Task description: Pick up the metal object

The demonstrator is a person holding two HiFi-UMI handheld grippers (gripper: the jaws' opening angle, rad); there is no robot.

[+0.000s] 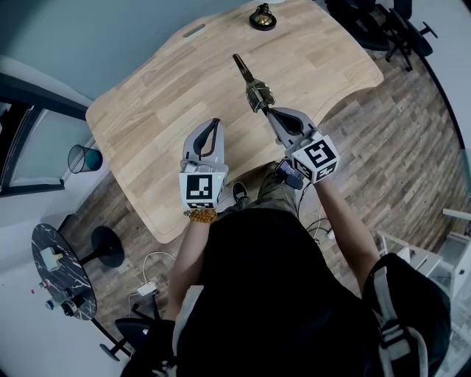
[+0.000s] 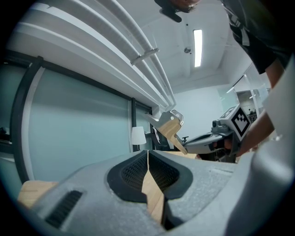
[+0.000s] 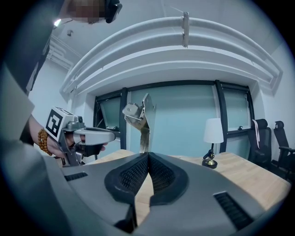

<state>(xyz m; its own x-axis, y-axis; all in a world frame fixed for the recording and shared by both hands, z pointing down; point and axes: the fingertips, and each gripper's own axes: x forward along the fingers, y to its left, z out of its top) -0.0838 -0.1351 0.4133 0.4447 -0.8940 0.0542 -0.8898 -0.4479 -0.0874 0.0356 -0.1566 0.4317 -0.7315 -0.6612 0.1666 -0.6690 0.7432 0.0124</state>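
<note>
Pale wooden counter (image 1: 169,96) spreads below us. Our right tongs (image 1: 268,110) are clamped on the metal object (image 1: 252,82), which hangs in the air above the counter. Our left tongs (image 1: 215,124), alongside, are pressed together on nothing. A small lamp (image 1: 263,16) stands at the far edge.

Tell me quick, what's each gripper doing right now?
Left gripper: closed, holding nothing.
Right gripper: closed on the metal object.
</note>
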